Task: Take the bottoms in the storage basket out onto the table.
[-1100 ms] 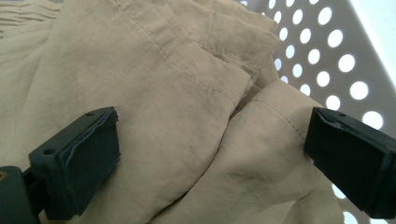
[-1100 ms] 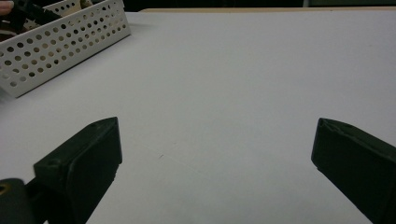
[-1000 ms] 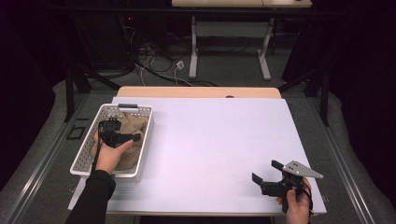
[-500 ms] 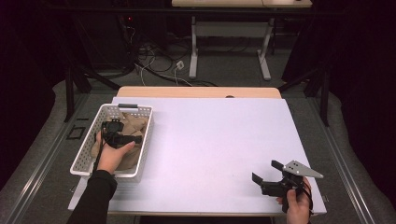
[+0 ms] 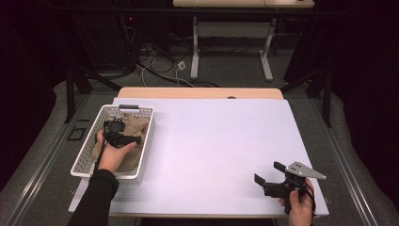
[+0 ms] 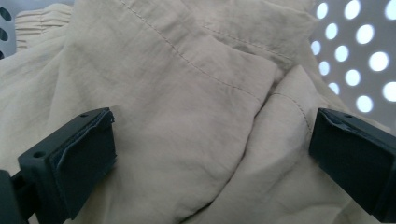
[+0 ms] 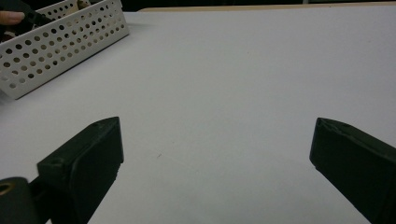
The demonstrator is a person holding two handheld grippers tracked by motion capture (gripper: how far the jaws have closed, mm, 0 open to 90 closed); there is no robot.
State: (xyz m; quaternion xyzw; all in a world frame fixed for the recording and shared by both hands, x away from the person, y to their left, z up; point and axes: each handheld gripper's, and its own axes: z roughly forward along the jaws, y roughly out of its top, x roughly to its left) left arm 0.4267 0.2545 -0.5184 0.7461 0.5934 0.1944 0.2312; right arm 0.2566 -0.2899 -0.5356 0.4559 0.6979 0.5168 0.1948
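Little has moved since the earlier frames: both hands sit where they sat, and the only change is at the right gripper [image 5: 267, 172], whose jaws have just been closing a little, with nothing between them.

Largest in the high view is the bench [image 5: 221, 141], a wide pale surface with a wooden strip along its far edge. At its left side stands the white perforated basket [image 5: 146, 136], long side running away from the person, a dark handle on its far rim. The right gripper view shows the same basket [image 7: 65, 42] at far left, its wall dotted with round holes.

Inside the basket lies the tan cloth [image 5: 136, 127], crumpled and covering most of the floor. In the left gripper view the cloth [image 6: 187, 102] spreads in soft folds with stitched seams running across it, and the basket's holed wall glows at upper right.

The left hand [image 5: 114, 155] reaches into the basket from the near end, holding the left gripper [image 6: 210, 140] down over the cloth. Its jaws stand spread wide, one at each side of a raised fold; the pads do not press on the fabric.

The right hand [image 5: 297, 207] rests at the near right corner of the bench, well apart from the basket. Its gripper points leftward across the bare surface, jaws still spread and pinching nothing.
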